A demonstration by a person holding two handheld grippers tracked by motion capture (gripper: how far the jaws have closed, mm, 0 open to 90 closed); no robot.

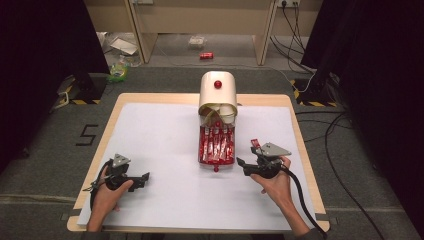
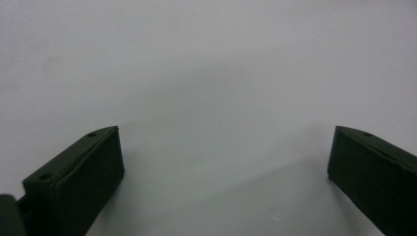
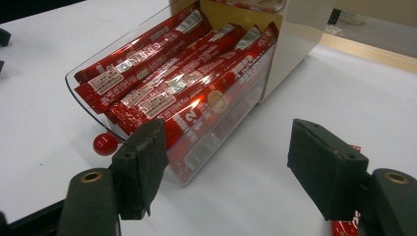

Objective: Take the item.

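A cream box (image 1: pixel 218 95) with a red knob (image 1: pixel 218 84) stands at the table's far middle. Its clear drawer (image 1: pixel 202 159) is pulled out toward me and packed with several red sachets (image 1: pixel 216 146). In the right gripper view the sachets (image 3: pixel 167 93) lie side by side in the drawer (image 3: pixel 216 142), which has a small red knob (image 3: pixel 105 143) on its front. My right gripper (image 1: pixel 241 164) is just right of the drawer, open, with nothing between its jaws (image 3: pixel 228 142). A loose red sachet (image 1: pixel 255 144) lies beside it. My left gripper (image 1: pixel 145 178) rests open over the white sheet (image 2: pixel 226 132).
A white sheet (image 1: pixel 160 135) covers the wooden table (image 1: pixel 107 125). Black cables (image 1: pixel 300 200) trail from the right gripper toward the front right corner. On the floor behind the table lie a red can (image 1: pixel 206 56) and some clutter (image 1: pixel 120 65).
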